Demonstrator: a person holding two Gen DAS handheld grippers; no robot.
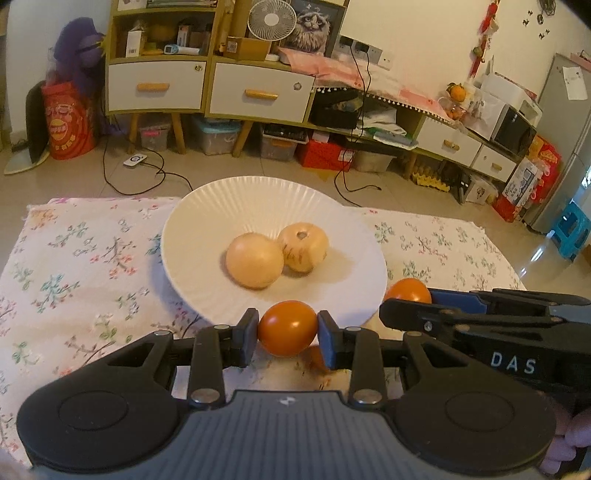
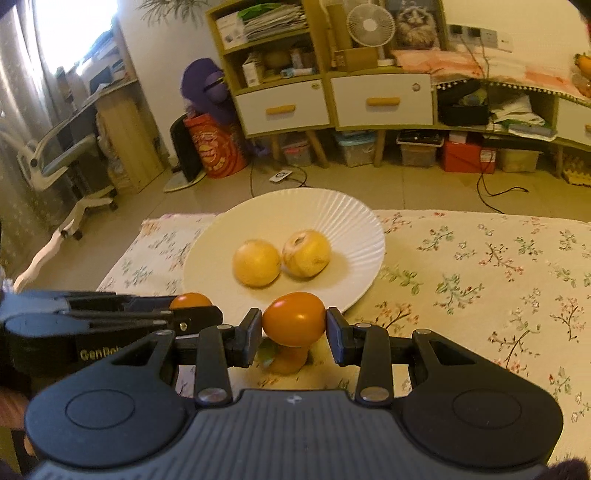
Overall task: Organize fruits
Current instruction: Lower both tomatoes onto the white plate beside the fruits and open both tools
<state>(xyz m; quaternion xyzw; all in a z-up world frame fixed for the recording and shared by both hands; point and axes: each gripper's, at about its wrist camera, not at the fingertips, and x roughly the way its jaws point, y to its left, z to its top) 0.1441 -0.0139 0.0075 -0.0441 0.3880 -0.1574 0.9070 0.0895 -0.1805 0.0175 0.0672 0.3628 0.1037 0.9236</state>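
Left tool point(image 1: 287, 328) clamped on an orange fruit point(image 1: 287, 326), right tool point(image 2: 294, 325) on another point(image 2: 294, 318), both just before the white plate point(image 1: 207, 221) rim. Beyond, two yellow fruits point(image 1: 255, 260) touching mid-plate. Risk: smooth round skins slipping from pads, rolling across surface.

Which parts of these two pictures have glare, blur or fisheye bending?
Left wrist view: the cabinets bend with the fisheye, and the held orange fruit carries a small highlight. Right wrist view: the window is blown out white; the two yellow fruits look soft.
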